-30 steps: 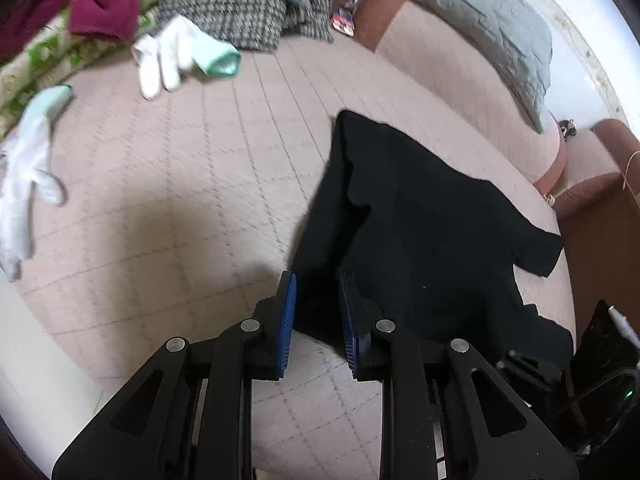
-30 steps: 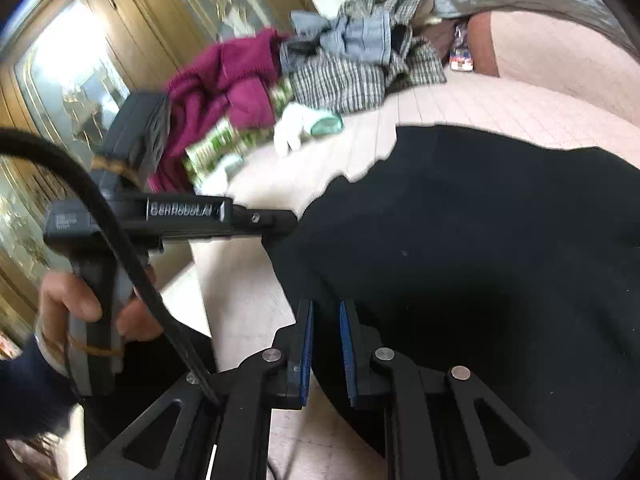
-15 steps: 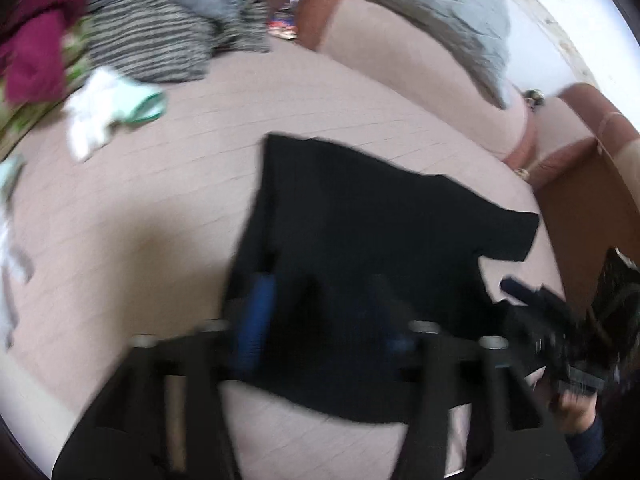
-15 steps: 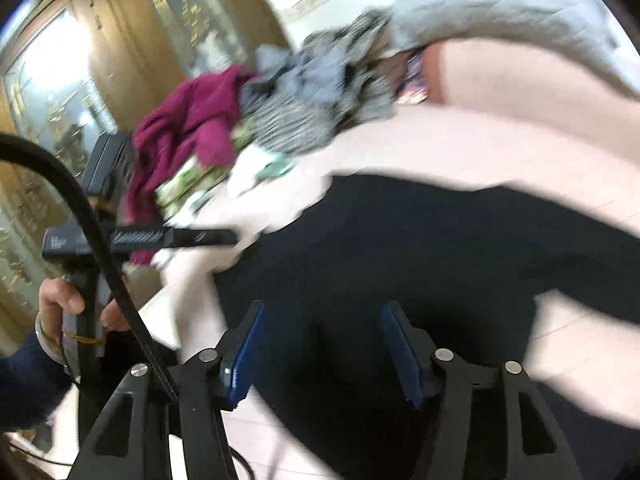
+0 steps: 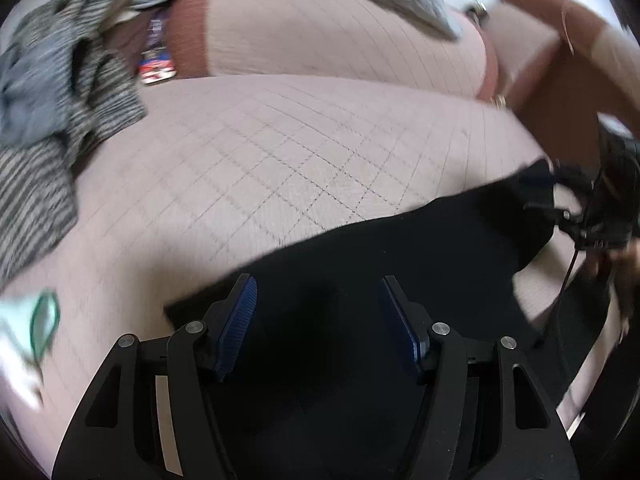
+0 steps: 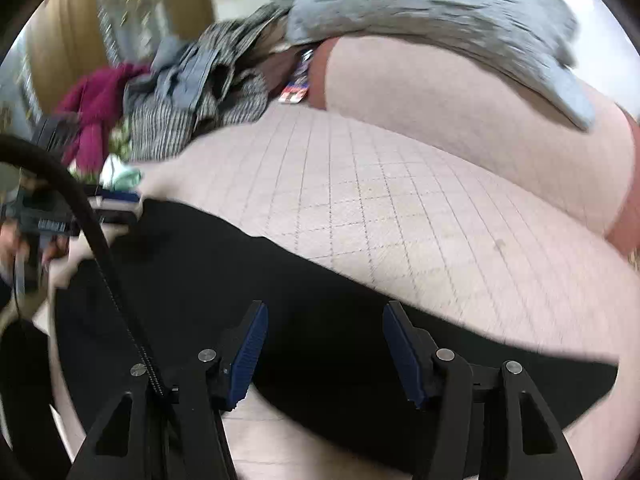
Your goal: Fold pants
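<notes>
Both grippers gaping, gripping nothing: left gripper (image 5: 316, 312), right gripper (image 6: 324, 340) hovering w/ black pants (image 5: 400, 248) lying flat beneath and between fingers on quilted cushion (image 5: 280, 152), prob. lining up next fold.

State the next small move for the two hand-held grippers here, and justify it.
Probably lower both and close on the near edge of the black pants: the left hand-held gripper and right hand-held gripper hang open above the cloth, gripping nothing.

home living room | quilted pink sofa (image 6: 420, 200) | clothes pile (image 6: 200, 92) | grey cushion (image 6: 420, 12)
</notes>
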The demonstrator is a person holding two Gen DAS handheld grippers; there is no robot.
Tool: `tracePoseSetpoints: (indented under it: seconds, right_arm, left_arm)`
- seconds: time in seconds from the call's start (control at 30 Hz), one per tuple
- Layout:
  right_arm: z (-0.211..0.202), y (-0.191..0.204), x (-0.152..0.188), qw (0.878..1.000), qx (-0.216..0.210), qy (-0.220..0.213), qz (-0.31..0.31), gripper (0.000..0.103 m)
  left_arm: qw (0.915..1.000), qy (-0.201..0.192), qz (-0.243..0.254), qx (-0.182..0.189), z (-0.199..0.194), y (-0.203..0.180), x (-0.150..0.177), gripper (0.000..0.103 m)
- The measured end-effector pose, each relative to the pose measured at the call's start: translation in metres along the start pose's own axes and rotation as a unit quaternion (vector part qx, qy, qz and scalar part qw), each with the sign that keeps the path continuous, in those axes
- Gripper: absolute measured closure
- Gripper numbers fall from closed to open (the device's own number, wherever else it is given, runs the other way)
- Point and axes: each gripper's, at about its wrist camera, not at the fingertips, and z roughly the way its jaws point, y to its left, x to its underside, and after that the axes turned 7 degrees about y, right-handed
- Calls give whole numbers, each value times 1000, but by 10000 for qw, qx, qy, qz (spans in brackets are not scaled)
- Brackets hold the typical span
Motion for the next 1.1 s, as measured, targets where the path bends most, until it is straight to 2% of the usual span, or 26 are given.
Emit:
tracePoseSetpoints:
  seconds: [0.1,0.3,0.43,0.5,0.53,0.57,0.6,0.63,0.67,0.7,0.73,0.77,0.87,0.97,1.1]
  right_arm:
    - [14,-8,-5,9986,30,248,-475,39]
    - [45,-18,-15,9910,-18,810,-1061,38]
    - [67,-25,-18,9877,-18,1132,-1079,38]
    - [68,-29,-16,9900,-156,990,-996,41]
    - [67,-29,-15,9909,-186,912,-976,55]
    - [66,-28,-13,9916,-229,842,-958,63]
    - [64,-26,-12,9917,-242,805,-970,79]
    - [62,-22,-11,9916,-157,768,-1033,91]
    - [59,-17,-10,9910,-2,733,-1116,96]
    - [55,-13,-8,9902,140,702,-1197,98]
    - [48,-10,-7,9903,230,637,-1211,98]
    - [41,-10,-7,9908,277,577,-1190,98]
    - [4,-2,-2,9921,448,257,-1141,99]
    - [-41,18,15,9907,572,-51,-1230,99]
    - [-104,56,55,9893,569,-470,-1262,99]
  left_arm:
    - [9989,255,390,19,18,5,-10,40]
    - [9903,742,1020,-587,52,9,-21,40]
    - [9895,841,1127,-338,63,6,-23,39]
    - [9890,767,1224,-311,67,3,-25,39]
    - [9886,731,1265,-357,69,0,-24,39]
    - [9888,655,1290,-380,70,-3,-23,41]
    - [9889,575,1339,-289,69,-6,-22,60]
    - [9891,511,1369,-200,67,-9,-21,84]
    - [9892,406,1381,-279,65,-15,-18,87]
    - [9884,338,1409,-461,63,-20,-16,89]
    - [9886,290,1378,-534,61,-22,-13,96]
    - [9903,214,1255,-551,55,-23,-10,97]
    - [9950,-211,921,-333,19,-25,5,98]
    - [9936,-679,886,-172,-26,-38,27,98]
    - [9911,-1021,851,113,-76,-61,74,98]
